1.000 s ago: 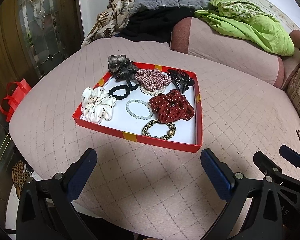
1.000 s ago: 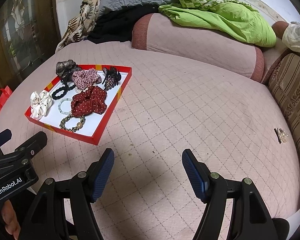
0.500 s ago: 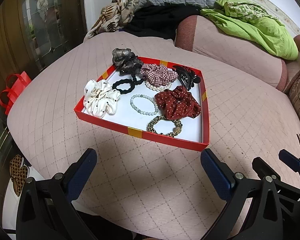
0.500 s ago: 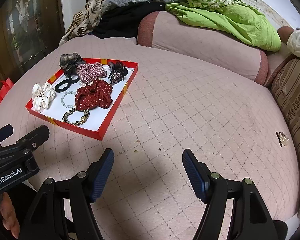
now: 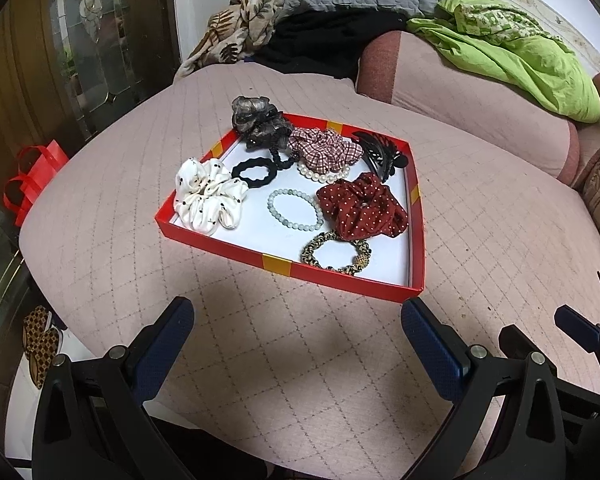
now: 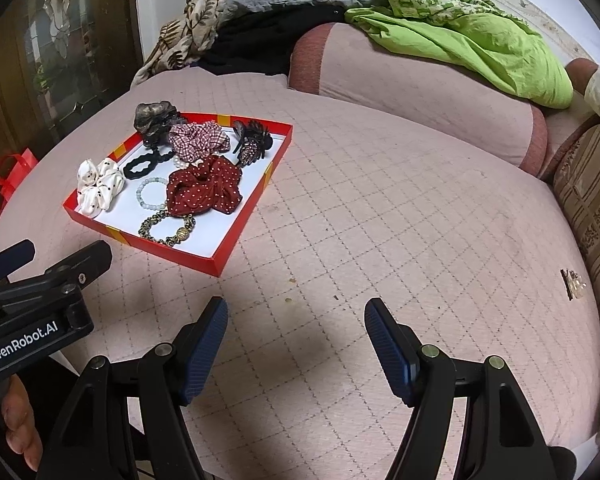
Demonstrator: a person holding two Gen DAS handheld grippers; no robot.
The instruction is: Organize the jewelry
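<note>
A shallow red tray [image 5: 340, 280] [image 6: 228, 254] with a white floor lies on the pink quilted bed. In it sit a white dotted scrunchie [image 5: 208, 200], a black hair tie [image 5: 256, 174], a pale green bead bracelet [image 5: 296, 210], a dark red dotted scrunchie [image 5: 360, 208] [image 6: 204, 192], a gold-black bracelet [image 5: 336, 252], a checked scrunchie [image 5: 324, 150], a pearl bracelet [image 5: 320, 176], a grey scrunchie [image 5: 256, 116] and a black claw clip [image 5: 380, 152]. A small gold hair clip [image 6: 572, 284] lies far right on the bed. My left gripper [image 5: 296, 324] is open, just short of the tray's near edge. My right gripper [image 6: 296, 320] is open over bare quilt.
A pink bolster [image 6: 420, 88] carries a green cloth [image 6: 480, 40]; grey, black and patterned fabrics are piled at the back. A striped cushion [image 6: 592, 200] borders the right. A red bag [image 5: 32, 176] and slippers [image 5: 40, 344] lie beside the bed on the left. A hand [image 6: 18, 432] holds the left gripper.
In both views the tray and bed have drifted slightly right and down as the wrists rolled a little. Both grippers stay open with nothing in them.
</note>
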